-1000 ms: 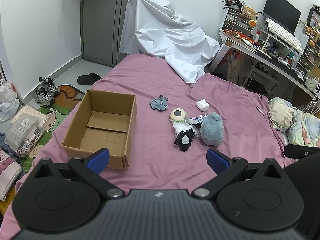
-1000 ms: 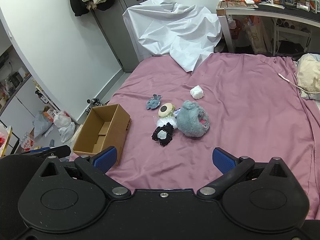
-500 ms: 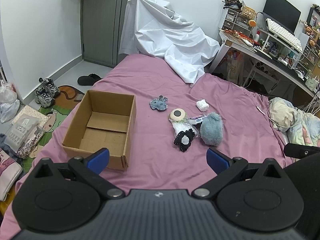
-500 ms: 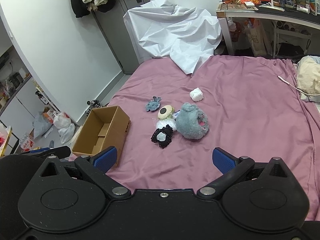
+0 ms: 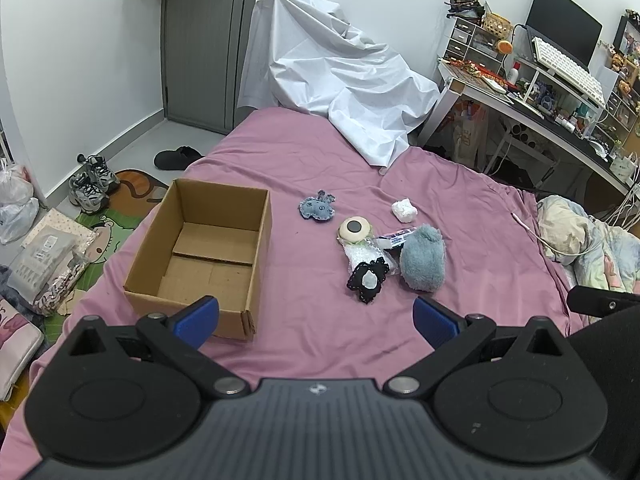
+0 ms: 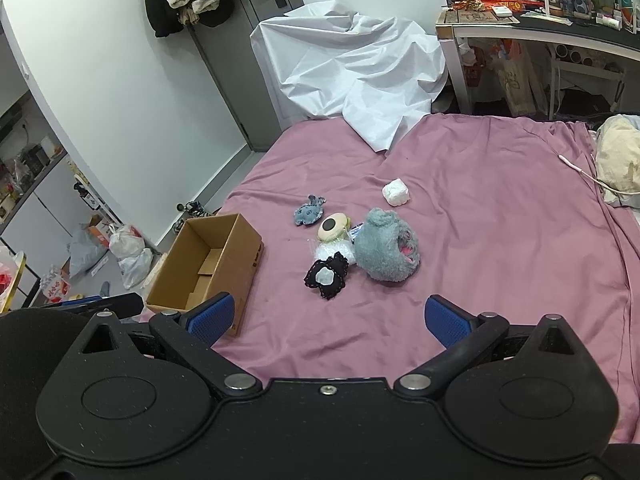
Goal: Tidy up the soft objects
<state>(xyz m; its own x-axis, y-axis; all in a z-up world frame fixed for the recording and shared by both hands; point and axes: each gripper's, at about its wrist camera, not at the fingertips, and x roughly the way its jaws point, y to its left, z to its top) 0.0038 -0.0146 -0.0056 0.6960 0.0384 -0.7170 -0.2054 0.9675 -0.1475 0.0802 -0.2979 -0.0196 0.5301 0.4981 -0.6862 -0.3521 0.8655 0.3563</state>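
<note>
An open, empty cardboard box (image 5: 208, 256) (image 6: 208, 264) sits on the pink bed at the left. To its right lies a cluster of soft things: a fluffy grey-blue plush (image 5: 422, 264) (image 6: 384, 250), a black lacy pouch (image 5: 368, 280) (image 6: 326, 274), a cream round eye-shaped plush (image 5: 354, 229) (image 6: 333, 226), a small denim-blue plush (image 5: 318, 208) (image 6: 308, 212) and a white wad (image 5: 404, 210) (image 6: 395, 193). My left gripper (image 5: 316, 318) and right gripper (image 6: 330, 316) are both open and empty, held above the near bed, apart from everything.
A crumpled white sheet (image 5: 340, 80) drapes over something at the bed's far end. A cluttered desk (image 5: 540, 92) stands at the right. A bundled blanket (image 5: 588, 240) and a white cable lie at the bed's right edge. Shoes, bags and a mat are on the floor at left.
The right gripper's view has drifted slightly back and up, so the toys sit a little lower in it. The left gripper has hardly moved. Nothing on the bed has moved.
</note>
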